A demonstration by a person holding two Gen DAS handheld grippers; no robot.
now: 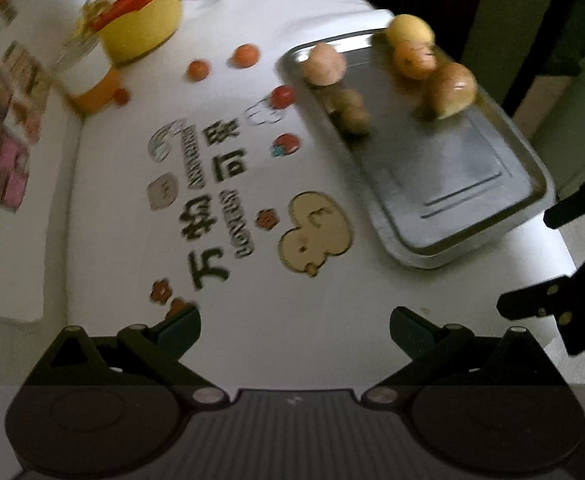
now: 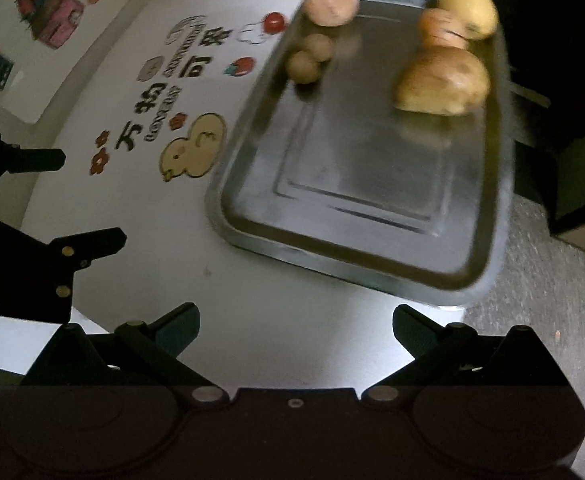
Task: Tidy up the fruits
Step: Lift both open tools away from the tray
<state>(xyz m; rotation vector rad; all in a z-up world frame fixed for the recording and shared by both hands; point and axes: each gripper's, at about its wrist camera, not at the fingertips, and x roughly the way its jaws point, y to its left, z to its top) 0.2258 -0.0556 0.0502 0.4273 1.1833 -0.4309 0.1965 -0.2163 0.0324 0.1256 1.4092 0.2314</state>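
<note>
White table [image 1: 332, 280], smooth cloth printed with cartoon characters and dark lettering, takes up most of both views. On it, to my right, the metal tray [image 2: 332, 256]: shiny steel, rounded corners, raised rim, long axis running away from me, near end bare. Fruit is gathered at its far end: a big tan, rough-skinned round one [image 2: 444, 80] on the right side, a yellow one [image 2: 468, 8] and an orange one [image 2: 440, 30] touching behind it, a pink peach-like one [image 2: 330, 2] on the far left rim, two small brown balls [image 2: 310, 58] just beside it. Beyond the tray, loose on the cloth: two small orange fruits [image 1: 220, 62] and a small red one [image 1: 282, 96] near the tray's left edge; these look like what is left to gather. Yellow bowl [image 1: 144, 26], plastic, far left, holds red and yellow pieces I cannot make out. Both views blurred. My left gripper [image 1: 294, 332] hangs over the near cloth, fingers spread wide, nothing in them; my right gripper [image 2: 296, 328] likewise spread and empty, just short of the tray's near rim. Loose fruit lies ahead and slightly left of my left fingers, so I judge the left hand the nearer; small, round, smooth, likely to roll.
</note>
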